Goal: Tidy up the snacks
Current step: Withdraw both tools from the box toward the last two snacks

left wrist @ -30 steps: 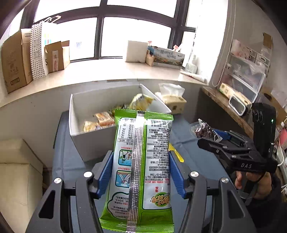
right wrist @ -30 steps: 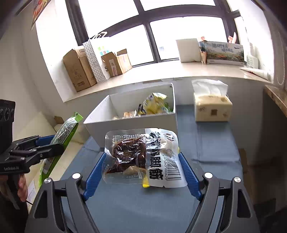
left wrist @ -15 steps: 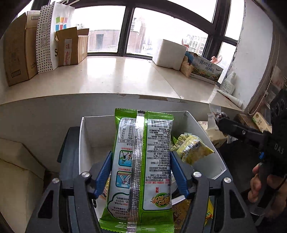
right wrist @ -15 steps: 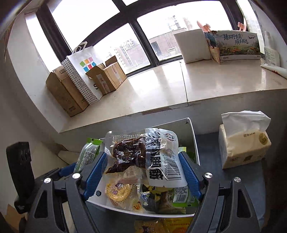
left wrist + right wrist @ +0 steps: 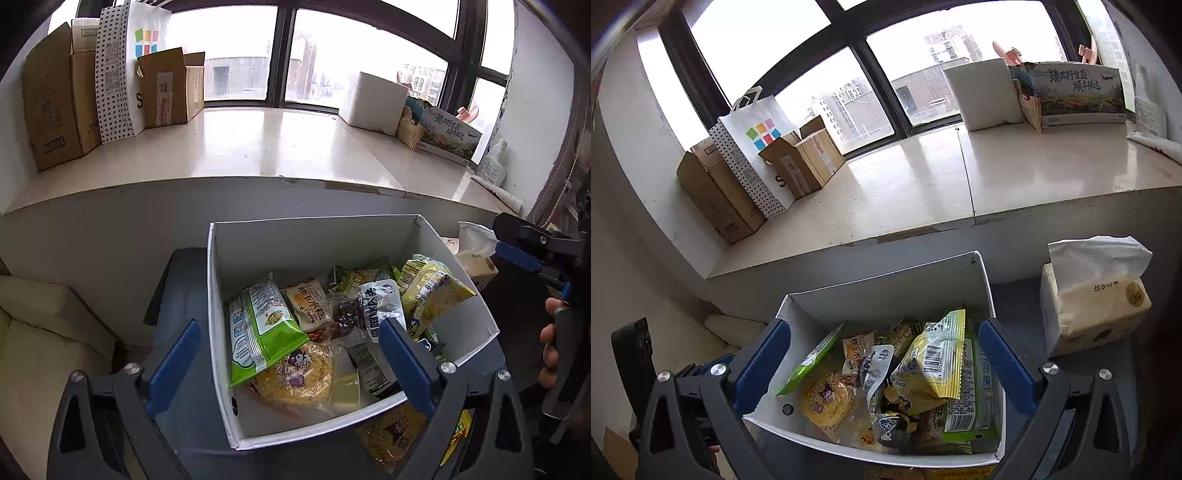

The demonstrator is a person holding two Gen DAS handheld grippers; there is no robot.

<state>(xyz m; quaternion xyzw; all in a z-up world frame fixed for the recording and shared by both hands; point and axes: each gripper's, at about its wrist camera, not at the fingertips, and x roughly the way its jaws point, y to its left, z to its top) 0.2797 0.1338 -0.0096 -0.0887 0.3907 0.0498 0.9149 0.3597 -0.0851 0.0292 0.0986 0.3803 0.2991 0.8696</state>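
Snacks lay heaped in the white box (image 5: pixel 314 243), which stood on the dark desk (image 5: pixel 184 295) close to its far edge, under the window ledge (image 5: pixel 258 147). The green packet (image 5: pixel 258 325) leaned against the box's left wall, and the clear pouch of dark meat (image 5: pixel 369 314) lay near the middle, with a yellow bag (image 5: pixel 432 288) propped toward the right wall. A round yellow cake packet (image 5: pixel 295 376) sat by the near wall. The left gripper (image 5: pixel 291 362) hung above the box with its jaws spread wide and nothing between them. The right gripper (image 5: pixel 882 365) was likewise wide apart and empty over the box. A tissue pack (image 5: pixel 1093 310) stood on the desk just right of the box. Two more yellow packets (image 5: pixel 391 435) lay on the desk at the box's near wall.
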